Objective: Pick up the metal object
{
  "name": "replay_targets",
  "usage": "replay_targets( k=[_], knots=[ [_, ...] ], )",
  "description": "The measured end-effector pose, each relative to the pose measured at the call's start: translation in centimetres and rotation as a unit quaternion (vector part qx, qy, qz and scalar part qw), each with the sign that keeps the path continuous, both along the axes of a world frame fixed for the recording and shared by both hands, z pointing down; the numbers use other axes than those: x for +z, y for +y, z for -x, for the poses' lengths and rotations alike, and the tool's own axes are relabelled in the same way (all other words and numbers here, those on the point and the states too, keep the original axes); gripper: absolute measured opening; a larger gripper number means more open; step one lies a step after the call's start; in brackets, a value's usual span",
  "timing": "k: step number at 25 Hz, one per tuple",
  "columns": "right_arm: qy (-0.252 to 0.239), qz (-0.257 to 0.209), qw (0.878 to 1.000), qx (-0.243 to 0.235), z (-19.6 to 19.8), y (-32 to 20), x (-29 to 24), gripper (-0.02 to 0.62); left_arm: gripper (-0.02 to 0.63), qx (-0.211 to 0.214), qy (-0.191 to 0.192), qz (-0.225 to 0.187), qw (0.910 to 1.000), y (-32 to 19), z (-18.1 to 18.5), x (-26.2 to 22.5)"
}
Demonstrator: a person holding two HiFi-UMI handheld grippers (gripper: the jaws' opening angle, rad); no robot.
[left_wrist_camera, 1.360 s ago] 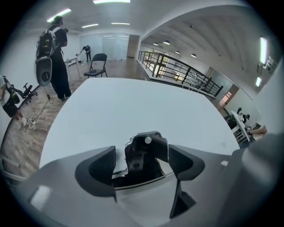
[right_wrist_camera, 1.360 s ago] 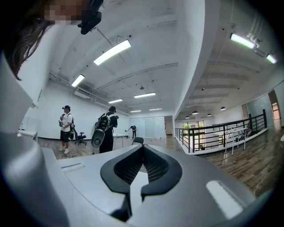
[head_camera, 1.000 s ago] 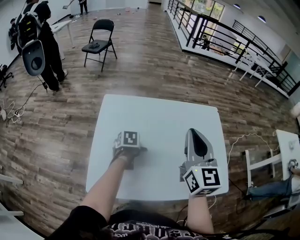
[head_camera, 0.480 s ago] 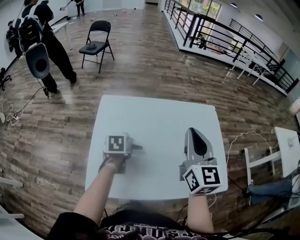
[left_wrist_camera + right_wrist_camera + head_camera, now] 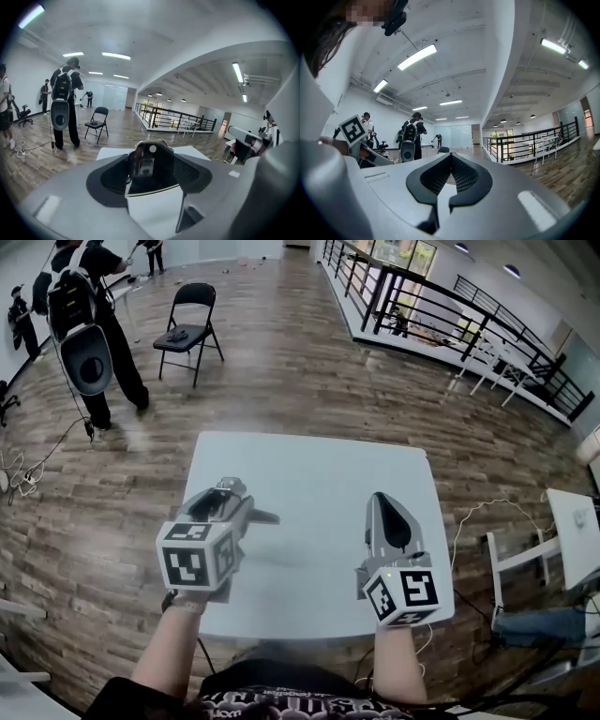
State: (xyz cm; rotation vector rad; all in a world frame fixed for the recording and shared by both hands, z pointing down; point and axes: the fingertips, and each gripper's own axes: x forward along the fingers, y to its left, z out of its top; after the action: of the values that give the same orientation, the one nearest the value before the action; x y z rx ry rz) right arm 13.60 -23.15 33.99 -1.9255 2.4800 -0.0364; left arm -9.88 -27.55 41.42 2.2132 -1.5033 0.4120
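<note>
At seven o'clock over the white table (image 5: 319, 465), we hold the left gripper (image 5: 249, 513) clear of the surface, forearm angled up and nose aimed toward two o'clock. Its jaws pinch the metal object (image 5: 147, 161) (a small shiny piece, seated between the pads). At five o'clock the right gripper (image 5: 382, 507) lies on the tabletop pointing to twelve, jaws pressed together, wrist straight behind it. Farther off, at eleven o'clock, a black folding chair (image 5: 187, 320) stands near a person with a backpack (image 5: 89, 329).
</note>
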Motion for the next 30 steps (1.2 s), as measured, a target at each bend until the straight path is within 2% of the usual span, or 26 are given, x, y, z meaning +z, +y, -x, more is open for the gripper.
replay_targets(
  k=[5,9,14,30],
  knots=[
    [0.0,-0.002,1.0,0.004,-0.1,-0.1,-0.2,0.011,0.295,0.015,-0.001,-0.048,0.9987,1.8,0.0,-3.5],
    [0.0,-0.004,1.0,0.004,-0.1,0.0,-0.4,0.011,0.293,0.006,-0.004,-0.079,0.9968,2.8,0.8,-4.8],
    [-0.001,-0.006,1.0,0.004,-0.3,0.0,-0.6,0.011,0.293,0.005,-0.017,-0.078,0.9968,3.0,0.6,-4.0],
    [0.024,-0.003,1.0,0.004,0.3,0.6,-0.6,0.009,0.293,0.003,-0.011,-0.076,0.9971,3.7,1.1,-4.0]
  ],
)
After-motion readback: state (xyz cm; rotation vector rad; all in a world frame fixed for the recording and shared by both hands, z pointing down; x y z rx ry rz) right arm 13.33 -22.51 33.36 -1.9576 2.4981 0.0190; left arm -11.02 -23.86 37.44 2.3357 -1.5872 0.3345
